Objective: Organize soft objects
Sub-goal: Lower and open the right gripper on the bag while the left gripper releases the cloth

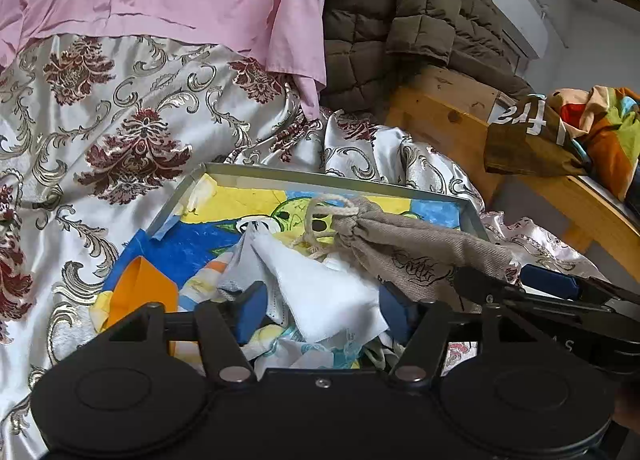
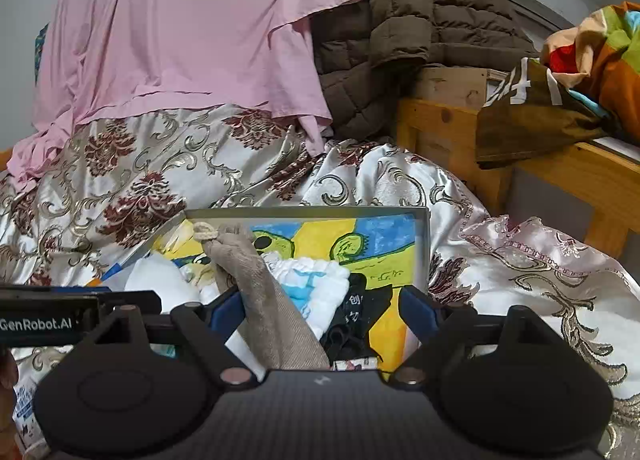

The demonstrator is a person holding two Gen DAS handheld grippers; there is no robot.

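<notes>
— Two tongs over one tray, both gaping. Left tongs open round a white cloth, pads not pressing it. Right tongs open wider, with the pouch lying loose between the jaws, hard against the left pad.

— Which way does the pouch run?

— Long axis straight out ahead of the right tongs, drawstring at the far end, base near the pads. Seen from the left tongs, ahead and off to the right, crossing slantwise. Right hand nearer, by my reckoning.

— And the pile?

— In the tray on the bed, just below both tongs: more white cloth and something black right of the pouch. Probably settled in, not yet tidied.
</notes>
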